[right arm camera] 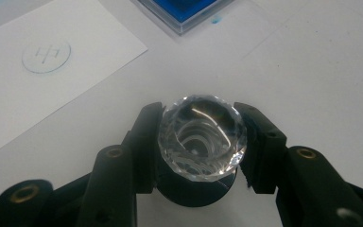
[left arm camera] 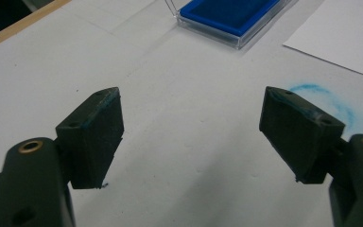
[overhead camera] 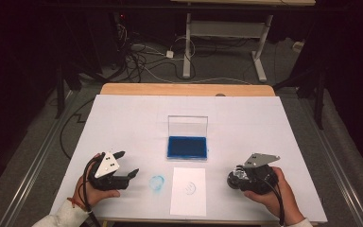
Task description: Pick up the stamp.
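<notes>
Right gripper (right arm camera: 199,142) | clamps crystal stamp (right arm camera: 201,137) | beside paper (right arm camera: 42,75)

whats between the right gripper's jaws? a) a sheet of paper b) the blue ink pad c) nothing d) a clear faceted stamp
d: in the right gripper view the right gripper has its jaws closed against the sides of the clear faceted stamp, while the paper and the blue ink pad lie apart on the table.

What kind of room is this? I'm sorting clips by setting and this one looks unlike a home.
Probably a lab or recording workspace, not a home: a white-topped table stands on grey carpet with loose cables on the floor, a bare desk frame behind, and dark surroundings.
</notes>
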